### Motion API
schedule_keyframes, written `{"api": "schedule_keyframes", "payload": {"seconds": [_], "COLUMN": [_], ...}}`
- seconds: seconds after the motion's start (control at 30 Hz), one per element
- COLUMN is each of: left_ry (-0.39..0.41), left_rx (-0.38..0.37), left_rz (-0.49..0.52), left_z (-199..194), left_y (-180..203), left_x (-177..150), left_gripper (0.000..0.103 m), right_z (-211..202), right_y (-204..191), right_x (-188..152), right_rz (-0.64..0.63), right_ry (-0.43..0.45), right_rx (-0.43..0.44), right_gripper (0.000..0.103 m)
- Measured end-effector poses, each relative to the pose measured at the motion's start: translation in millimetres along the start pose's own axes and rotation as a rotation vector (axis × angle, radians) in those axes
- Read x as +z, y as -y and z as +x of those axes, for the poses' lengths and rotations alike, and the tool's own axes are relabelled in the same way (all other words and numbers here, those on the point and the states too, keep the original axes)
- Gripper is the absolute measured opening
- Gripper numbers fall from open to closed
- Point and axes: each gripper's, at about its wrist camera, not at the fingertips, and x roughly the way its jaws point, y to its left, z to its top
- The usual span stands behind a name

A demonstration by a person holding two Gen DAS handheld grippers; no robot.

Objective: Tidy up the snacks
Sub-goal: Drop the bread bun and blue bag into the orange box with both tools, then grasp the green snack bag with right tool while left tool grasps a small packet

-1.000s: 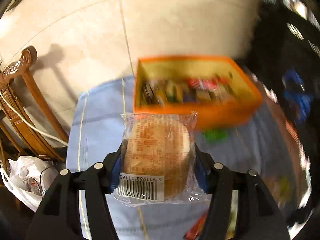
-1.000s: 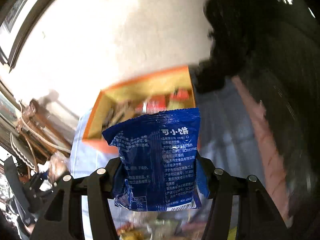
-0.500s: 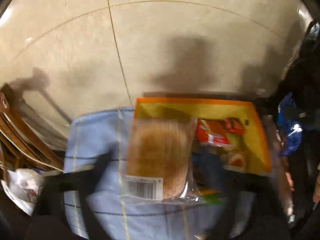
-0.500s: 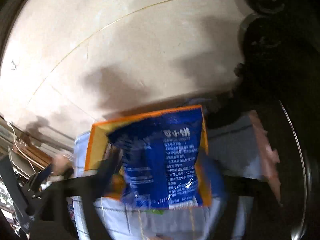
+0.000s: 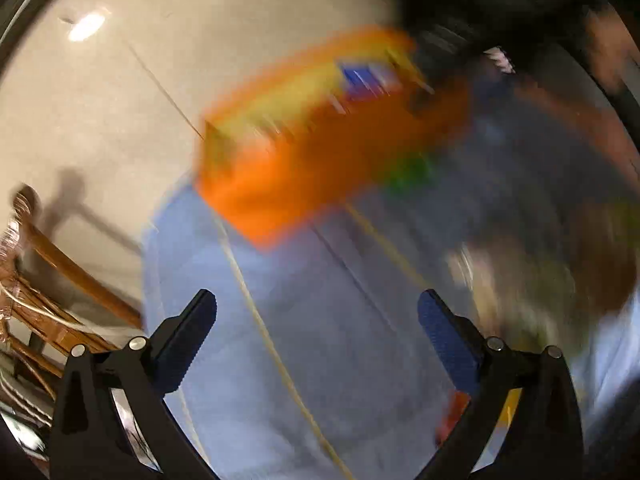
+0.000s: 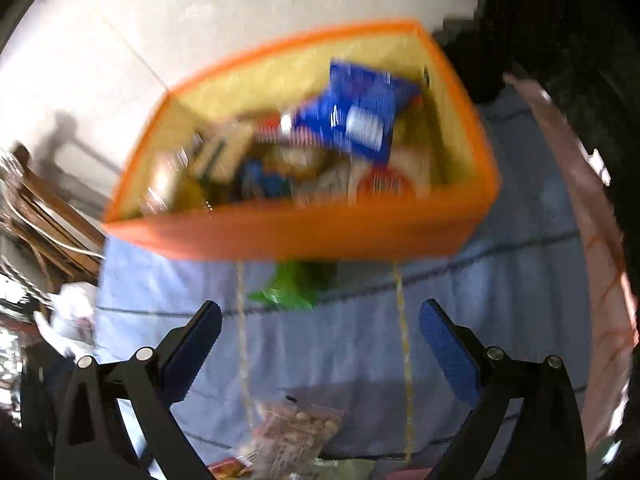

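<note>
An orange box (image 6: 304,232) with a yellow inside stands on a blue tablecloth (image 6: 352,336). It holds several snack packs, with a blue packet (image 6: 360,112) on top at the back right. The box also shows blurred in the left wrist view (image 5: 320,160), with the blue packet (image 5: 366,76) inside. My left gripper (image 5: 316,312) is open and empty, above the cloth in front of the box. My right gripper (image 6: 320,320) is open and empty, in front of the box. A green packet (image 6: 292,284) lies on the cloth by the box's front wall. A clear bag of snacks (image 6: 296,428) lies near my right gripper.
Wooden chairs (image 5: 48,280) stand left of the table on a pale tiled floor (image 5: 120,100). A white plastic bag (image 6: 72,316) lies at the left. More blurred snack packs (image 5: 560,280) lie on the cloth at the right in the left wrist view.
Both grippers opened and pulled back from the box. The bread pack left my left gripper and the blue packet left my right gripper; the blue packet now lies in the box.
</note>
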Motion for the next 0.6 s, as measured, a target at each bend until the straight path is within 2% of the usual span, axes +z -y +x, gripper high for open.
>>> {"api": "schedule_keyframes", "payload": {"seconds": [0.07,0.13,0.17,0.2,0.27,0.33,0.37,0.4,0.47,0.5,0.53,0.57,0.6], "left_ry": [-0.043,-0.021,-0.034,-0.069,-0.028,-0.064,-0.053,-0.039,-0.032,-0.048,-0.064,-0.062,-0.067], "left_rx": [-0.072,-0.113,-0.125,-0.141,-0.251,-0.336,-0.369,-0.375,-0.361,-0.367,-0.383,-0.435,-0.512], "left_rz": [-0.007,-0.022,-0.035,-0.055,-0.149,-0.199,-0.232,-0.255,-0.244,-0.250,-0.246,-0.240,-0.248], "left_z": [11.6,23.5,32.3,44.0,50.2,64.3,67.0,67.7,64.4,63.0,58.7,51.5,41.4], "left_y": [15.7,26.6,30.4,35.3,31.1,27.2,24.1,21.7,24.2,23.4,23.1,24.1,28.7], "left_x": [-18.6,-27.7,-30.8,-31.9,-34.9,-36.0,-38.4,-40.5,-42.3,-42.1,-41.7,-42.6,-46.2], "left_gripper": [0.099,0.099,0.099,0.099,0.099,0.099,0.099,0.099,0.098,0.096,0.081,0.042,0.026], "right_z": [21.2,42.3,49.0,55.6,60.4,67.1,68.8,69.0,70.9,71.6,69.3,68.1,64.0], "right_y": [-0.1,-2.6,-5.9,-12.4,-22.9,-37.6,-42.6,-46.4,-51.6,-51.8,-53.9,-55.0,-53.9], "right_x": [-8.7,-9.4,-8.3,-6.7,-4.2,-1.5,-1.0,-1.7,-4.9,-7.4,-10.6,-13.1,-16.6], "right_rz": [0.051,0.104,0.106,0.093,0.056,-0.017,-0.041,-0.059,-0.070,-0.068,-0.086,-0.103,-0.102], "right_ry": [-0.008,-0.013,-0.014,-0.008,0.016,0.025,0.036,0.057,0.048,0.033,0.024,0.014,0.005], "right_rx": [-0.008,-0.026,-0.055,-0.095,-0.141,-0.170,-0.187,-0.200,-0.171,-0.165,-0.148,-0.147,-0.140], "right_gripper": [0.099,0.099,0.099,0.099,0.099,0.099,0.096,0.075,0.040,0.037,0.037,0.036,0.036]}}
